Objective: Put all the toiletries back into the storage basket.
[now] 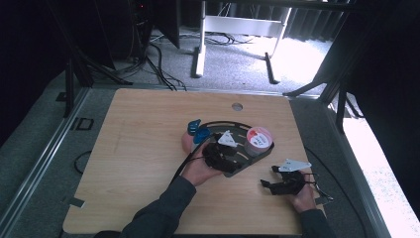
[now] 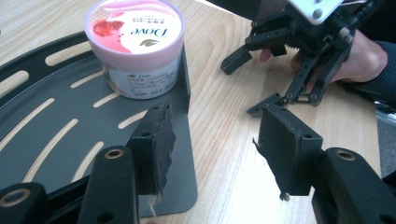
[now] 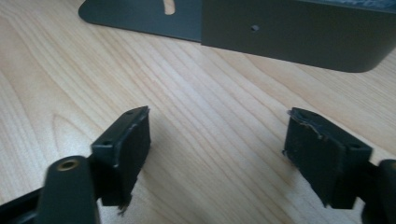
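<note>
The round pink-lidded Dove tub point(image 2: 134, 44) stands upright, lid up, in the corner of the dark slotted metal tray point(image 2: 56, 126), just ahead of your left gripper point(image 2: 212, 154), whose jaws stand spread with nothing between them. Your right gripper point(image 3: 217, 158) rests apart on the light wooden table point(image 3: 187, 93), jaws spread and empty, facing the tray's outer wall.

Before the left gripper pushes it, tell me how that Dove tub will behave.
The Dove tub is squat, with a wide lid, so it should slide rather than tip. It stands on the slotted dark tray against the raised rim, which probably blocks a push that way. Its smooth plastic wall may be slippery between the left gripper pads.
</note>
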Demonstrator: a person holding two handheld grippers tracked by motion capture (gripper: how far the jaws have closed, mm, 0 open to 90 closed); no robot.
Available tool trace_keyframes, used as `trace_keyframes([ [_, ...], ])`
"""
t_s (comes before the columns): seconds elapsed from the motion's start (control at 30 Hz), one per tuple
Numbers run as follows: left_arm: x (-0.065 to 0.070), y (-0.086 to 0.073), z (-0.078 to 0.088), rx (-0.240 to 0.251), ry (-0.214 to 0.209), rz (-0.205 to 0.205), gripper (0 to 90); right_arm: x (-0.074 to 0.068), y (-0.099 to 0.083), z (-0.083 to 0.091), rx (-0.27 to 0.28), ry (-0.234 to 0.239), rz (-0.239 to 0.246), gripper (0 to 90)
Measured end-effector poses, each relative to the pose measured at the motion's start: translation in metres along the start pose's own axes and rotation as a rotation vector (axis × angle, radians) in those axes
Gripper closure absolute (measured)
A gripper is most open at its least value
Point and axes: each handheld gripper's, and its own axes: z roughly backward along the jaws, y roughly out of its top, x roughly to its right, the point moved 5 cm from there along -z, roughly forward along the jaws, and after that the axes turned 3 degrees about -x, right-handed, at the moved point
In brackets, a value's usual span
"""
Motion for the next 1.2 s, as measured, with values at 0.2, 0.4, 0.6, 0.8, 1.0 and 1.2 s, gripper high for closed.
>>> trace_keyframes([
  [0.2,-0.002,0.003,0.008,0.006,0.019,-0.008,46.6,0.000,0.000,0.000,-0.002,0.006,0.005,19.6],
  [0.4,0.001,0.004,0.016,0.000,0.007,-0.029,46.7,-0.001,0.000,-0.001,-0.003,0.009,0.007,18.6],
  [0.6,0.003,0.002,0.024,-0.010,0.008,-0.047,47.2,-0.001,0.000,0.000,-0.004,0.009,0.008,18.6],
  [0.8,-0.002,0.002,0.037,0.007,-0.004,-0.005,47.5,-0.001,0.000,0.000,-0.004,0.009,0.007,18.6],
  [1.0,-0.005,0.003,0.049,0.020,0.015,-0.003,47.9,-0.001,0.000,0.000,-0.004,0.009,0.007,18.6],
  [1.2,-0.006,0.005,0.056,0.018,0.034,-0.029,45.4,-0.001,0.000,0.000,-0.004,0.010,0.007,18.6],
])
